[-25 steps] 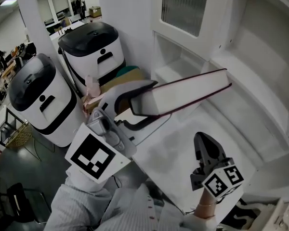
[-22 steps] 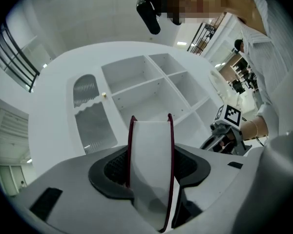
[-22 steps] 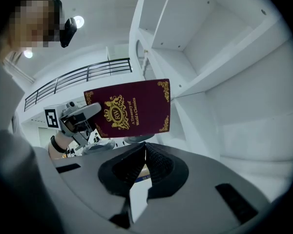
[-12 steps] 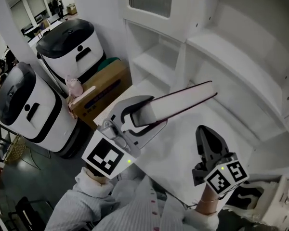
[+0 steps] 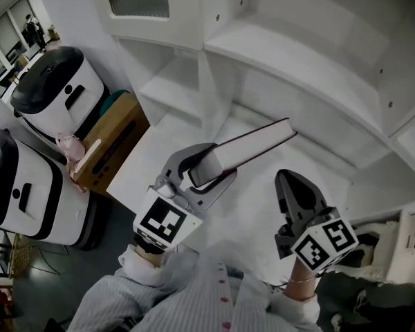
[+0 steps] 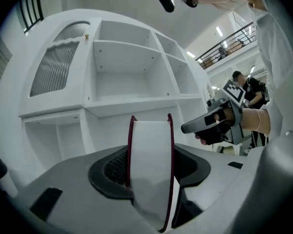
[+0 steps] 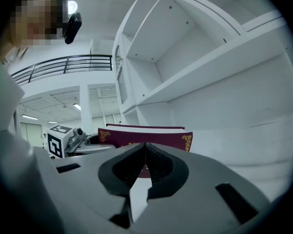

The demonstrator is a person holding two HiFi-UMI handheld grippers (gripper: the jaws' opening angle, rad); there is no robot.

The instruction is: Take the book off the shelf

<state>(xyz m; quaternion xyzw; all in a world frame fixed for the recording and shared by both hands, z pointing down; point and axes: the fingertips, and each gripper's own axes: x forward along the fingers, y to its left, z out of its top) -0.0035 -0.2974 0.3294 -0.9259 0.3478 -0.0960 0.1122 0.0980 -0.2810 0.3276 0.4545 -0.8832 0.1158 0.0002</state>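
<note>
The book (image 5: 257,141), maroon-covered with white page edges, hangs level in the air in front of the white shelves (image 5: 297,68). My left gripper (image 5: 211,166) is shut on its near end. In the left gripper view the book (image 6: 150,145) stands on edge between the two pads of that gripper (image 6: 150,161), its covers against both. My right gripper (image 5: 289,182) is shut on nothing, a little right of the book and clear of it. In the right gripper view the closed jaw tips (image 7: 145,151) point at the book's cover (image 7: 161,139) with gold corner ornaments.
A white counter (image 5: 256,213) lies under both grippers. The shelf compartments (image 5: 173,81) I can see hold nothing. Two white-and-black machines (image 5: 52,88) and a cardboard box (image 5: 114,140) stand on the floor at the left. A person (image 6: 251,89) stands far behind the right gripper.
The head view has swung right, toward the shelves. The book, still held in my left gripper, now sits lower over the counter and closer to the right gripper. The right gripper has stayed shut.
</note>
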